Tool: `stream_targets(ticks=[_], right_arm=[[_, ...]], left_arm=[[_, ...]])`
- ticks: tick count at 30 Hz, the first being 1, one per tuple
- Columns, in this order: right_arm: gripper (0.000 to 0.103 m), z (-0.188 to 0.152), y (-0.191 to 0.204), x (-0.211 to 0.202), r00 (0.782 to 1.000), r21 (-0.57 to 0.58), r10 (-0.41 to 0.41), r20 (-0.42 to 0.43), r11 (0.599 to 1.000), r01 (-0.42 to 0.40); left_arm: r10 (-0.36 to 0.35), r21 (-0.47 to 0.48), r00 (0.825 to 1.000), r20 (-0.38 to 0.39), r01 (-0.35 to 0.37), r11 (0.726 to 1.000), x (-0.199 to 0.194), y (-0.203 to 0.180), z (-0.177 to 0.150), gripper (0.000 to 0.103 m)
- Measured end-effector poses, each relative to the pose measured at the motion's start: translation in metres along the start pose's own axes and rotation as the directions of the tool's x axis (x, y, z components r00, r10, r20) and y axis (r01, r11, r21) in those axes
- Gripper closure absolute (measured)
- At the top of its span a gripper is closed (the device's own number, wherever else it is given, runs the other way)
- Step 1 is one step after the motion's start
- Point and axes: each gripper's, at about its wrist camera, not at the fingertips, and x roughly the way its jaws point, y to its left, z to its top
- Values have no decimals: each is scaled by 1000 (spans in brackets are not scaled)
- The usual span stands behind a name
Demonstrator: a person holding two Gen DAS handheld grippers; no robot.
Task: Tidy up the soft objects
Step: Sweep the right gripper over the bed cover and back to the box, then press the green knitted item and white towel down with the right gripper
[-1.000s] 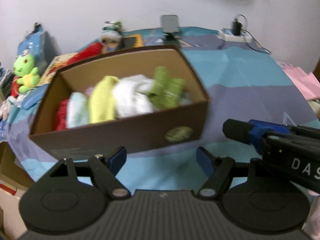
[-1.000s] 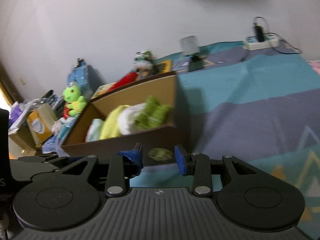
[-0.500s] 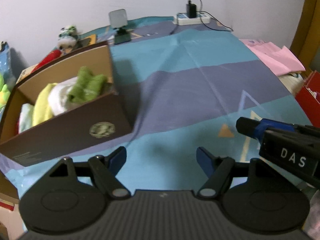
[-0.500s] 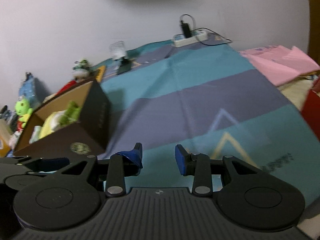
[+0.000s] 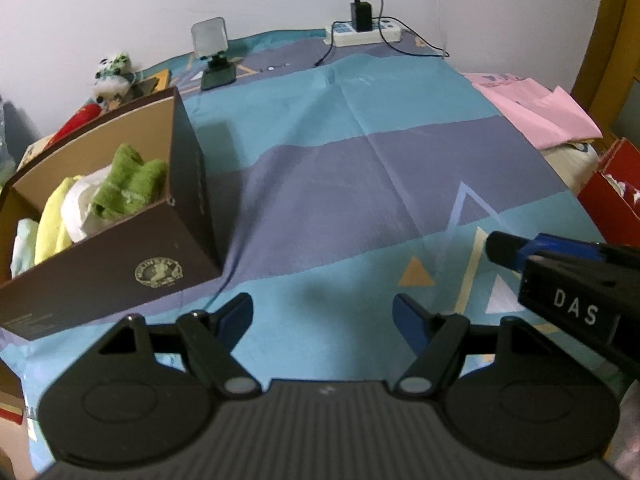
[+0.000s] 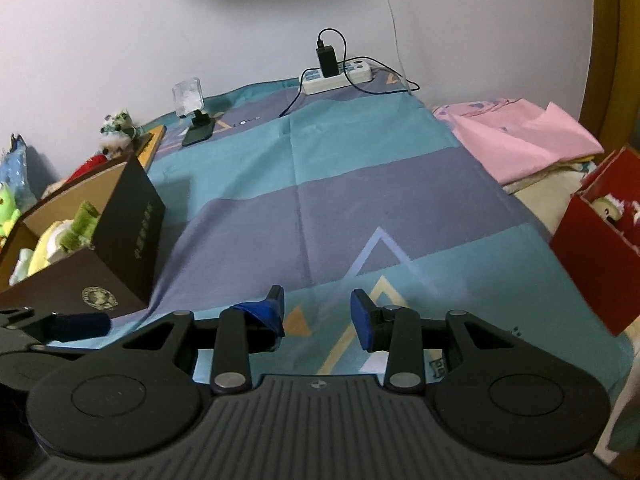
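A dark brown cardboard box point(image 5: 120, 264) stands at the left of the bed and holds a green towel point(image 5: 128, 184), a white cloth point(image 5: 82, 204) and a yellow cloth point(image 5: 50, 220). It also shows in the right wrist view point(image 6: 104, 276). My left gripper point(image 5: 322, 318) is open and empty, low over the blue patterned sheet point(image 5: 360, 168), right of the box. My right gripper point(image 6: 318, 312) is open and empty over the sheet; its body shows in the left wrist view point(image 5: 568, 280). A red box point(image 6: 596, 268) holding a plush stands at the right.
Folded pink cloth point(image 6: 516, 140) lies at the far right. A power strip with charger point(image 5: 362, 32), a small lamp on a phone stand point(image 5: 212, 52) and a small plush point(image 5: 112, 74) sit along the wall. A green frog plush point(image 6: 8, 212) is at the far left.
Both views have swung right, away from the box and toward the middle of the bed. The box now sits at the left edge. Both grippers stay open and empty.
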Motion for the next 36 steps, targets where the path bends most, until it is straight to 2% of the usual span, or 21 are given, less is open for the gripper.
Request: stream_targets(ticks=[7,13,25,36], right_arm=[[83,10,10,4,1000,-49,2,-2,999,-2],[82,20,34,9,1000,-118,11,-10,993,-12],[82,36,115,16,996,-212,84,3,974,-82],[82,50,195,24,990,-219,133,39,968,-121]], left_arm=[[22,-27,1000,3,-22,999,-2,8,3,28],[51,-98,999,13,-50,994,-9,35,7,28],[136,-208,989,53,-122,971,-28,123,16,28],[183,-272,979,89,-153,950,-40,215,21,27]])
